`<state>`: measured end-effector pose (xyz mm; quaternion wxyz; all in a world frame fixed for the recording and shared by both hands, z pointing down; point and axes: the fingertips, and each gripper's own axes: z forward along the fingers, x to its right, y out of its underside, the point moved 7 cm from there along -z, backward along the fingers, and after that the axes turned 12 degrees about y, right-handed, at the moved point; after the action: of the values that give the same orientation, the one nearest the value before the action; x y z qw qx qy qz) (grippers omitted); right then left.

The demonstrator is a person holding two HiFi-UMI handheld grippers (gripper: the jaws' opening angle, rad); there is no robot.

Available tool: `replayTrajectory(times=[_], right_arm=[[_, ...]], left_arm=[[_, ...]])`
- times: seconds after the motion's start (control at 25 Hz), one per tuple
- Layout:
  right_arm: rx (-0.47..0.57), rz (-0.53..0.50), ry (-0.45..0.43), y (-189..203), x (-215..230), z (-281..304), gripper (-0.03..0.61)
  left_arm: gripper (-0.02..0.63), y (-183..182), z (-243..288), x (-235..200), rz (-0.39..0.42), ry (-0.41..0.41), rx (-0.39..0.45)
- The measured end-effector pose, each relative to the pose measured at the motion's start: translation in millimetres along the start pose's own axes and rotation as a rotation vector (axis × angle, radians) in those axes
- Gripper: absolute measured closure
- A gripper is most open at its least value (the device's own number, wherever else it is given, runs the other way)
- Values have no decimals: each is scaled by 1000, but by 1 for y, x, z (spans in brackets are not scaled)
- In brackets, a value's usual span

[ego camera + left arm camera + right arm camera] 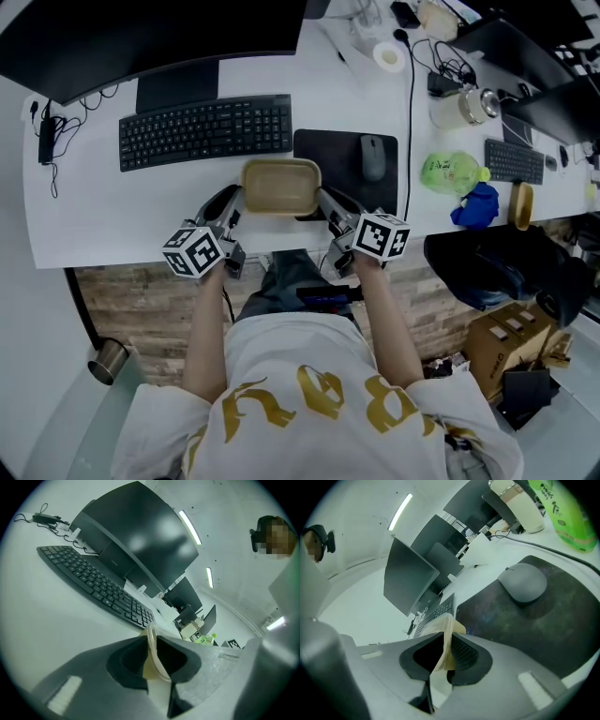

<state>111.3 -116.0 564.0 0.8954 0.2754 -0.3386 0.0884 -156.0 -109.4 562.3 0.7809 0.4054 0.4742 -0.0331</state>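
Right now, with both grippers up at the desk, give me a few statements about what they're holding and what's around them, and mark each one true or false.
1. The left gripper has its jaws shut on the rim of the tan container. True.
2. The right gripper is empty, with its jaws wide apart. False: its jaws clamp the container's opposite edge.
3. The mouse sits on the dark mouse pad, right of the keyboard. True.
4. The green bottle is between the keyboard and the mouse. False: it is right of the mouse pad, away from the keyboard.
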Motion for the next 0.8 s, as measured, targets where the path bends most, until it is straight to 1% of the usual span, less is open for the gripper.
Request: replayTrajectory(times=[0.8], right_arm=[[13,-35,30,-3,-6,-4,500]], left_arm=[[554,-6,0,5,17,7,2]])
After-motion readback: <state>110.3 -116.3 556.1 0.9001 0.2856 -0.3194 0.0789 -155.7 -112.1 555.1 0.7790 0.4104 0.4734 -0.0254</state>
